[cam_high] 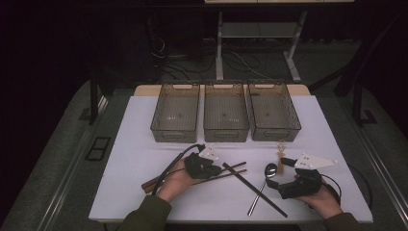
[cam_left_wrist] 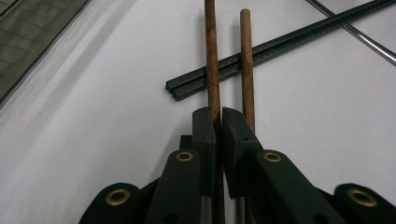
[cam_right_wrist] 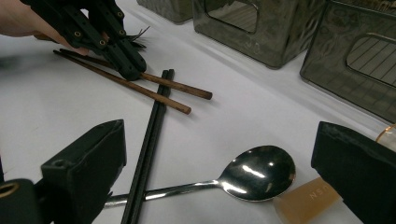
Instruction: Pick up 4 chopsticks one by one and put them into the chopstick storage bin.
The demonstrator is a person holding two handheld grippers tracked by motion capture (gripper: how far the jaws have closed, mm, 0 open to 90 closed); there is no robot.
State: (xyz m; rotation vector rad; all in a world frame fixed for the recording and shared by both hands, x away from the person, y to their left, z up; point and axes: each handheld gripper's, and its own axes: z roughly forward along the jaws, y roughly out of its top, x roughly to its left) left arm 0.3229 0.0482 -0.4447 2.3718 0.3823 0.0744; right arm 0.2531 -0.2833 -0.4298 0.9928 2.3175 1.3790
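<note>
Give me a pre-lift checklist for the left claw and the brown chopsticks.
1. Left claw shut on one brown chopstick: ok.
2. Second brown chopstick also gripped: not ok, it lies outside the jaws.
3. Brown chopsticks free of the black chopsticks: not ok, they cross over them.
4. Right claw out of the way: ok, open by the spoon.
5. Bins free to receive: ok, nothing seen inside.
</note>
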